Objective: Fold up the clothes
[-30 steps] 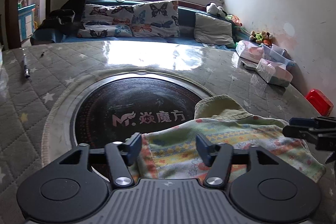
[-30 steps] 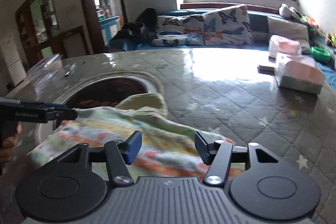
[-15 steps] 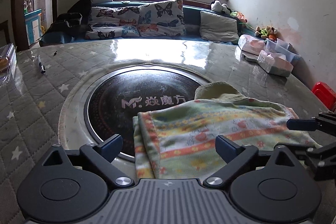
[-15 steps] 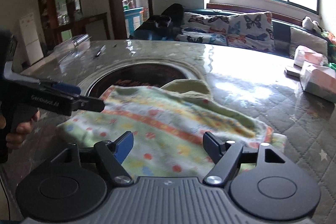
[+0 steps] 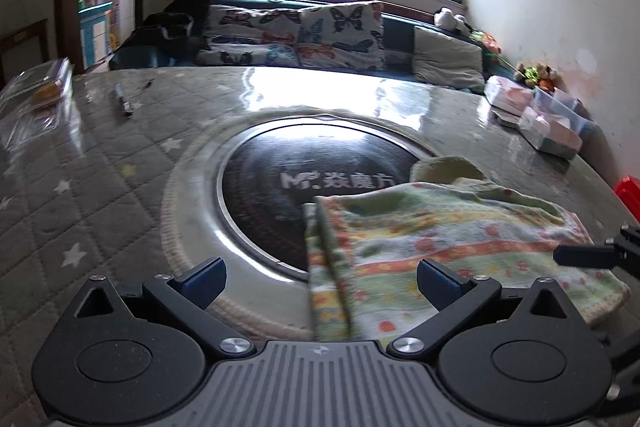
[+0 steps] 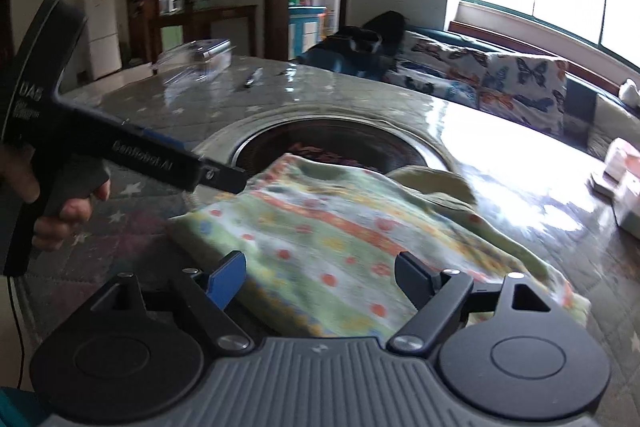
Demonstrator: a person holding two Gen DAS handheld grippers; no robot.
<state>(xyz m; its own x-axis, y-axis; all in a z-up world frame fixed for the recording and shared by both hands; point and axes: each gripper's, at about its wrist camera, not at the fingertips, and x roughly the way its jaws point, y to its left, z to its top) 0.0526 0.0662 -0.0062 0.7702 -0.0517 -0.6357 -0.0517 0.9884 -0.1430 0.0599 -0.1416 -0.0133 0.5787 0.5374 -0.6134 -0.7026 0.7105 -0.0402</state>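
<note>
Both jaws have just been opening. The left gripper (image 5: 322,277) stands wide, the right gripper (image 6: 320,277) well apart too, neither pinching the folded garment (image 5: 432,247). It lies partly over the table's round hob (image 5: 296,179). Beyond the hob, clear boxes (image 5: 554,133) have blurred contents.

My right gripper (image 6: 320,275) at bottom centre, jaws apart and just been opening, nothing pinched. Folded patterned cloth (image 6: 340,227) lies on the table (image 6: 520,187) beyond my fingertips. My left gripper (image 6: 224,179) comes in from the left, tip at the cloth's upper left edge.
</note>
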